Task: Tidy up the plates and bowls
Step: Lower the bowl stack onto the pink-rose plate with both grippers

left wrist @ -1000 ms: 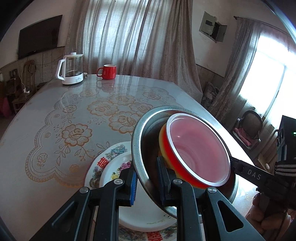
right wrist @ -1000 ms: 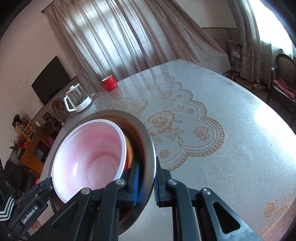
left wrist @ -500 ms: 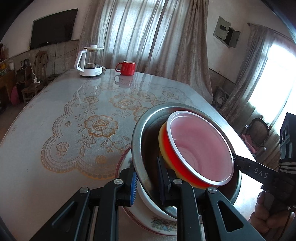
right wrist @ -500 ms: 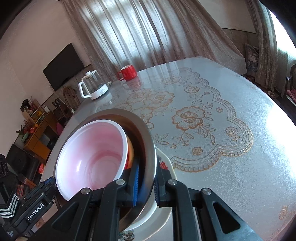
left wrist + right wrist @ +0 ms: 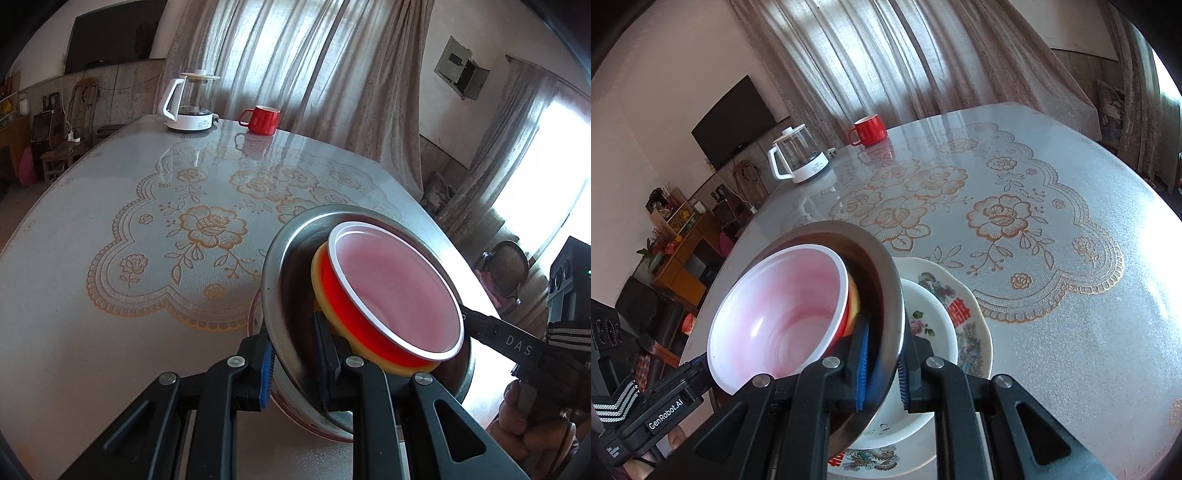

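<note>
Both grippers clamp the rim of one steel bowl (image 5: 284,280) from opposite sides. In the left wrist view, the left gripper (image 5: 291,363) has its jaws closed narrowly on the bowl's near rim at 6 o'clock, one finger outside the wall and one inside. In the right wrist view, the right gripper (image 5: 882,369) pinches the opposite rim the same way, its blue pads pressed to the metal. Nested inside the steel bowl sits a yellow bowl (image 5: 318,284), and inside that a red bowl (image 5: 391,291) with a white rim and pale pink interior.

The stack is tilted and held over a white bowl (image 5: 931,325), which rests on a floral plate (image 5: 964,317) with red characters. The plate lies on the table (image 5: 1071,332), covered by a lace-patterned cloth with gold roses.

At 12 o'clock on the far table edge stand a red mug (image 5: 260,120) and, just beside it at 11 o'clock, a glass kettle (image 5: 190,101) on a white base.
</note>
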A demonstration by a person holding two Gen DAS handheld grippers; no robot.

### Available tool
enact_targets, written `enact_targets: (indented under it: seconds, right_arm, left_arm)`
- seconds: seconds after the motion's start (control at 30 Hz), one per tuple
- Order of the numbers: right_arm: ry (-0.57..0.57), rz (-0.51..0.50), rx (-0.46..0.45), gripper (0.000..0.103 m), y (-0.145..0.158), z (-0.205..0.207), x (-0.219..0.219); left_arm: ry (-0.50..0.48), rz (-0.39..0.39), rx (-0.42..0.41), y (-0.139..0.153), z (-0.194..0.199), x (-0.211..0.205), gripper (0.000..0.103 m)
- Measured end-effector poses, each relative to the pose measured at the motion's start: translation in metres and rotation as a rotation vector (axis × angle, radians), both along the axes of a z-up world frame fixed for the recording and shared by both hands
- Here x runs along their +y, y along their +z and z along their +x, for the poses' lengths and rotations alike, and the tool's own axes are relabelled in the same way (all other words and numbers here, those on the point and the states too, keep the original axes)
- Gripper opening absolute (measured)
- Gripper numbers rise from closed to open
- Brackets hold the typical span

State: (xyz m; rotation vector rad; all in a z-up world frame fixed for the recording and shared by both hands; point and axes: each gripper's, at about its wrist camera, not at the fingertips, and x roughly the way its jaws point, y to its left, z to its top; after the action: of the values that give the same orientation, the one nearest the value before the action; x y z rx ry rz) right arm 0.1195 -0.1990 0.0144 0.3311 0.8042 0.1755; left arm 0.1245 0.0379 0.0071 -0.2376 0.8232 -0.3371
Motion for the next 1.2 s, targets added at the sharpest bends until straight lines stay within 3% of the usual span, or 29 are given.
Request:
enact_targets:
  seconds: [0.37,0.8,1.2]
  right_arm:
    - [-0.042,-0.036,0.085,0.012,-0.023,0.008,-0.017]
    - [-0.041,-0.072,0.074,0.012,-0.028,0.011,-0.014]
    - [-0.064,0.006,0.079,0.021,-0.031,0.000,-0.024]
  left_arm:
    - [-0.049,0.029,0.083,-0.021,0.011,-0.020,0.020]
    - [-0.042,0.042,0.069,-0.019,0.005,-0.020,0.021]
    - [-0.052,0.055,0.036,-0.015,-0.004,-0.021,0.025]
